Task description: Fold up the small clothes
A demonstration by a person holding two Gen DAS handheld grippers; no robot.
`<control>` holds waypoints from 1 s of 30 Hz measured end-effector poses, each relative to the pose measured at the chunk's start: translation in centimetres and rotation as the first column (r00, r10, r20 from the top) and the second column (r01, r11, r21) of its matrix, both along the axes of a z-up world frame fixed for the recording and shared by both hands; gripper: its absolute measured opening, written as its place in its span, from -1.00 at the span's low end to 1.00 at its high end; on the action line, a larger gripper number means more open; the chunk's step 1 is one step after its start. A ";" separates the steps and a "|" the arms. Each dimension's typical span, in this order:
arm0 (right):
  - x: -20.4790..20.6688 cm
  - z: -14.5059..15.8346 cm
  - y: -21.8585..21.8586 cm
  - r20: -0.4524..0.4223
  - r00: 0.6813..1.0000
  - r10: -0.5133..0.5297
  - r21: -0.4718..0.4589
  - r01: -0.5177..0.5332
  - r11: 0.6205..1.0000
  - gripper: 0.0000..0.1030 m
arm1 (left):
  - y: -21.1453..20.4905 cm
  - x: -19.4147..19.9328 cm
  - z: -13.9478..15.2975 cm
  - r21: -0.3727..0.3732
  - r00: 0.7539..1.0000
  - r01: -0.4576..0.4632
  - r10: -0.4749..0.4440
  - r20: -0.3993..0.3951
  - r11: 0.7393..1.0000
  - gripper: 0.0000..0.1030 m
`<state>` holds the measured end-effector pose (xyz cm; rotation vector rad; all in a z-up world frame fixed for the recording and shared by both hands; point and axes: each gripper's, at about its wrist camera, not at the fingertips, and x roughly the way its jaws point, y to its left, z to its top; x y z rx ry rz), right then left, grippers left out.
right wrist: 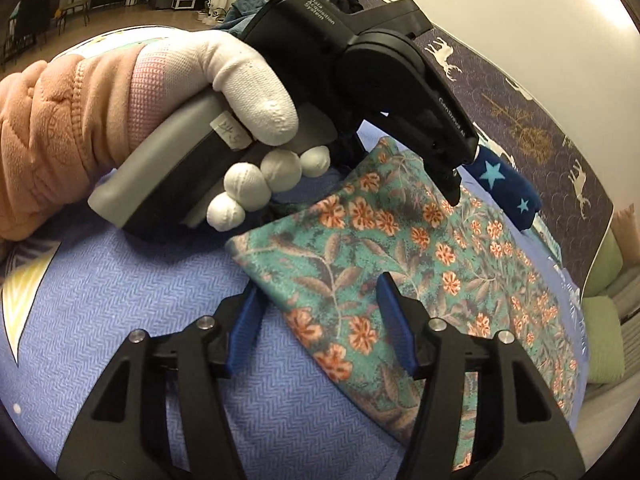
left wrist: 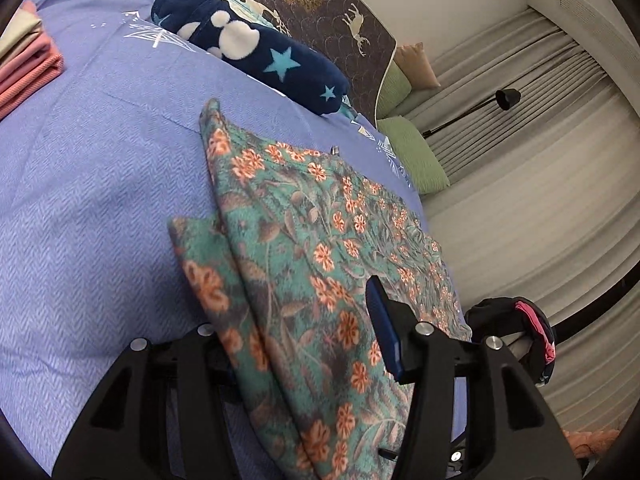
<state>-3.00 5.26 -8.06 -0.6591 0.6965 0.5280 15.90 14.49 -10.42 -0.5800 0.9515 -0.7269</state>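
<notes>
A teal garment with orange flowers [left wrist: 320,240] lies folded on the blue bed sheet [left wrist: 100,200]. My left gripper [left wrist: 300,320] straddles its near edge. The right blue pad [left wrist: 382,328] rests over the cloth, the left finger is hidden under a fold, and the jaws stand apart. In the right wrist view the same garment [right wrist: 420,260] spreads to the right. My right gripper [right wrist: 319,280] is open around its near corner, pads clear of the cloth. A white-gloved hand [right wrist: 240,80] holds the left gripper [right wrist: 452,188] above the garment's far edge.
A rolled navy blanket with stars [left wrist: 260,56] lies by the dark headboard [left wrist: 320,12]. Folded pink clothes [left wrist: 24,68] are stacked at the far left. Green cushions [left wrist: 416,152], a black lamp [left wrist: 506,98] and grey curtains are beyond the bed's right edge. Dark clothing [left wrist: 520,332] hangs nearby.
</notes>
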 end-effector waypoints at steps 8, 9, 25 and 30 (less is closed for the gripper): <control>0.4 0.2 0.7 0.019 0.998 -0.052 -0.002 0.052 0.999 0.38 | -0.2 0.5 0.0 -0.010 1.000 -0.015 0.015 -0.005 1.000 0.01; 0.5 0.1 0.9 0.024 0.998 -0.056 -0.003 0.056 0.998 0.38 | -0.2 0.6 0.0 -0.012 1.000 -0.018 0.018 -0.006 1.000 0.01; -0.2 4.9 -3.5 0.033 0.996 -0.084 0.284 0.071 0.956 -0.80 | -2.1 1.8 4.0 0.033 0.999 -0.045 0.045 0.017 0.998 -0.84; -0.3 7.1 -6.9 0.044 0.990 -0.131 0.379 0.105 0.919 -0.80 | -4.6 1.9 6.6 0.060 0.998 -0.040 0.037 0.045 0.997 -0.84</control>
